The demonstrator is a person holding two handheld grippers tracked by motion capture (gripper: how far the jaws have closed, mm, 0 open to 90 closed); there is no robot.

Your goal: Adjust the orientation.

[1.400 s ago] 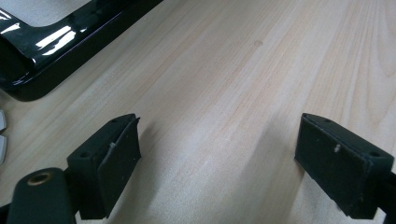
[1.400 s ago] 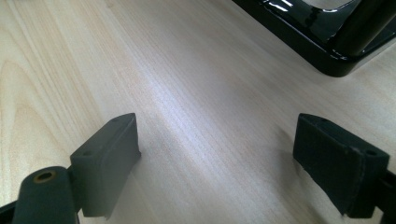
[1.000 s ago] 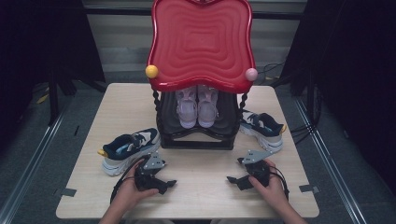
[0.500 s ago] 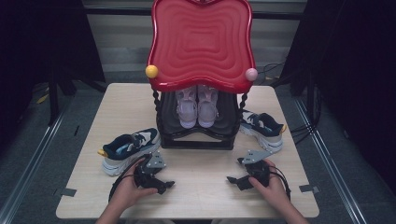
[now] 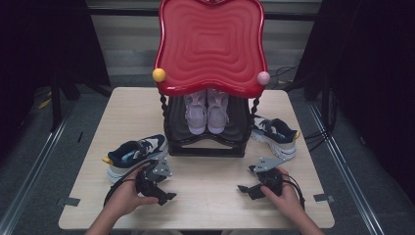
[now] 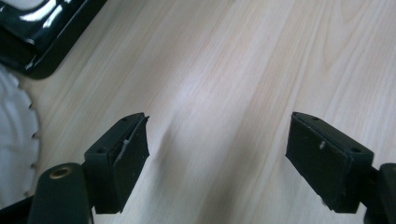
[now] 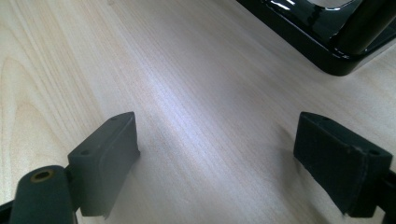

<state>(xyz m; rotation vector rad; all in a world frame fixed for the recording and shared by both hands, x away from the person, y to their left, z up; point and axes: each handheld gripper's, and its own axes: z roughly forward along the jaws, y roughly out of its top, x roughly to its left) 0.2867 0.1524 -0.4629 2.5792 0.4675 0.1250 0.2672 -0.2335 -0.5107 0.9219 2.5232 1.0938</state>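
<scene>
High view takes in the whole pale wooden table (image 5: 205,196): a glossy black two-tier shoe rack (image 5: 205,142) with twisted posts and a wavy red top (image 5: 211,44) stands at its middle, a yellow ball (image 5: 159,75) and a pink ball (image 5: 264,78) at the top's front corners. On the rack's shelf sits a pair of pale lilac sneakers (image 5: 206,112), side by side, toes toward the person. A navy-and-white sneaker with a yellow heel tab (image 5: 134,153) lies on the table left of the rack, just beyond the left gripper (image 5: 159,188), which the left hand (image 5: 125,198) holds near the front edge. A matching navy-and-white sneaker (image 5: 275,137) lies right of the rack, near the right gripper (image 5: 254,181) in the right hand (image 5: 284,196). Left gripper view adds what the overhead cannot: its jaws stand spread with bare wood grain between them after having just been closing a little, the rack's shiny black base corner (image 6: 46,32) at upper left and a white toothed sole edge (image 6: 16,140) at the left border. Right gripper view shows its jaws spread likewise over bare tabletop, nothing pinched, with the rack's black base and a post foot (image 7: 327,32) at upper right.
</scene>
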